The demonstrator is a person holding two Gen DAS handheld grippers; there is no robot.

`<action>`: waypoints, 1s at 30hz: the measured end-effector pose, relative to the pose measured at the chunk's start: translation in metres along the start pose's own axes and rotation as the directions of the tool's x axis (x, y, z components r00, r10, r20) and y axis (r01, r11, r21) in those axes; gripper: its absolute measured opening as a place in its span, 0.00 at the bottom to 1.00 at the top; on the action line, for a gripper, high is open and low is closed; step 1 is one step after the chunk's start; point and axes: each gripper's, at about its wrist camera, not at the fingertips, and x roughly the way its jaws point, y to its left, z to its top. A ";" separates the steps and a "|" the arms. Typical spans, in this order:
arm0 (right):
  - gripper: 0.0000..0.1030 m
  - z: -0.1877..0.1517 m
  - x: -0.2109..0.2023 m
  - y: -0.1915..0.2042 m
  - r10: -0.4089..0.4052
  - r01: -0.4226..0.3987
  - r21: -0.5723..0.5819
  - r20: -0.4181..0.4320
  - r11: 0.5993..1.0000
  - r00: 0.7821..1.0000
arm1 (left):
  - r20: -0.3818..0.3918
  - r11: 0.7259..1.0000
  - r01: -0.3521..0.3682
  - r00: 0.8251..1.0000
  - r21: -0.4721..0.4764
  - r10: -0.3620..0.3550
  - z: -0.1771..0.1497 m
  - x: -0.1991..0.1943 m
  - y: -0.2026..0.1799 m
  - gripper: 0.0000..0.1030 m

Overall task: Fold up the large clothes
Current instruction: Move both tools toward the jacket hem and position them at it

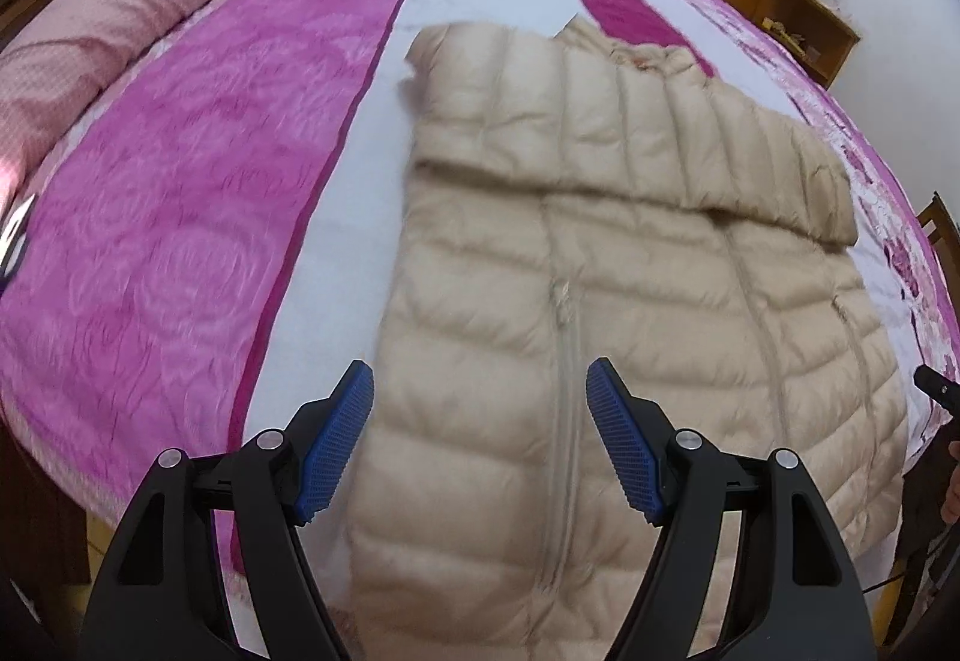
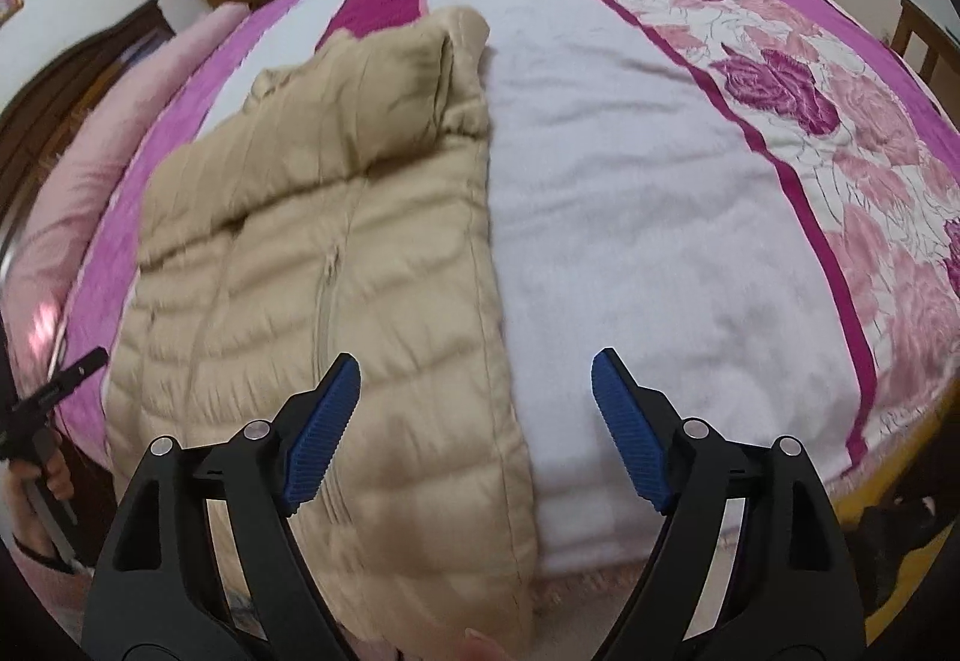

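Puffy beige quilted jacket (image 1: 630, 253) lies flat on the bed, on the white stripe of a soft pink, purple and white blanket (image 1: 180, 217). Its zipper (image 1: 561, 337) runs down the middle. One sleeve is folded across the top of the jacket. The left gripper (image 1: 480, 379), black with blue pads, hangs above the jacket's lower part with its fingers spread wide and nothing between them. The right gripper (image 2: 477, 373) hangs over the jacket's edge and the white stripe. Its fingers are spread wide too, holding nothing. A rolled pink quilt (image 1: 120, 13) lies along the far side.
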 end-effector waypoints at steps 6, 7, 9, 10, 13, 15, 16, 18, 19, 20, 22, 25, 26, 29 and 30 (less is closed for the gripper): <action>0.79 -0.017 0.010 0.003 -0.032 0.028 -0.066 -0.061 0.997 0.998 | -0.039 0.999 -0.016 0.999 -0.028 0.015 -0.013 0.007 0.020 0.70; 0.79 -0.020 0.014 0.004 -0.035 0.030 -0.076 -0.075 0.997 0.997 | -0.046 0.999 -0.018 0.999 -0.039 0.016 -0.015 0.009 0.025 0.70; 0.79 -0.027 0.022 0.007 -0.041 0.030 -0.098 -0.109 0.995 0.993 | -0.064 0.998 -0.018 0.998 -0.056 0.015 -0.020 0.013 0.032 0.70; 0.79 -0.028 0.024 0.008 -0.038 0.026 -0.101 -0.116 0.995 0.993 | -0.070 0.998 -0.014 0.997 -0.060 0.010 -0.021 0.015 0.034 0.70; 0.79 -0.032 0.028 0.012 -0.019 0.005 -0.118 -0.123 0.993 0.992 | -0.100 0.997 0.035 0.994 -0.067 -0.041 -0.027 0.021 0.036 0.70; 0.80 -0.033 0.031 0.012 -0.013 -0.003 -0.121 -0.129 0.993 0.992 | -0.111 0.997 0.053 0.992 -0.065 -0.060 -0.030 0.023 0.035 0.70; 0.80 -0.034 0.031 0.013 -0.014 -0.001 -0.121 -0.129 0.993 0.992 | -0.116 0.996 0.064 0.991 -0.058 -0.070 -0.032 0.024 0.033 0.70; 0.80 -0.035 0.030 0.015 -0.007 -0.009 -0.122 -0.132 0.993 0.991 | -0.123 0.994 0.102 0.987 -0.047 -0.107 -0.035 0.024 0.029 0.70; 0.80 -0.035 0.029 0.016 0.001 -0.017 -0.122 -0.132 0.992 0.991 | -0.124 0.993 0.114 0.985 -0.040 -0.118 -0.037 0.023 0.028 0.71; 0.80 -0.037 0.028 0.017 0.019 -0.036 -0.126 -0.135 0.991 0.991 | -0.123 0.993 0.117 0.985 -0.032 -0.120 -0.038 0.023 0.027 0.71; 0.80 -0.041 0.030 0.021 0.041 -0.061 -0.132 -0.153 0.989 0.987 | -0.129 0.994 0.113 0.985 -0.006 -0.113 -0.041 0.024 0.024 0.71; 0.80 -0.045 0.031 0.028 0.046 -0.072 -0.160 -0.158 0.985 0.986 | -0.145 0.993 0.120 0.983 0.012 -0.117 -0.044 0.025 0.022 0.71; 0.80 -0.046 0.031 0.030 0.050 -0.076 -0.165 -0.154 0.983 0.987 | -0.150 0.992 0.125 0.981 0.018 -0.121 -0.045 0.024 0.021 0.71; 0.82 -0.048 0.032 0.034 0.067 -0.093 -0.172 -0.155 0.981 0.986 | -0.180 0.990 0.140 0.975 0.029 -0.133 -0.049 0.023 0.019 0.71; 0.82 -0.049 0.032 0.034 0.071 -0.098 -0.175 -0.154 0.980 0.985 | -0.193 0.989 0.147 0.971 0.028 -0.139 -0.050 0.023 0.019 0.71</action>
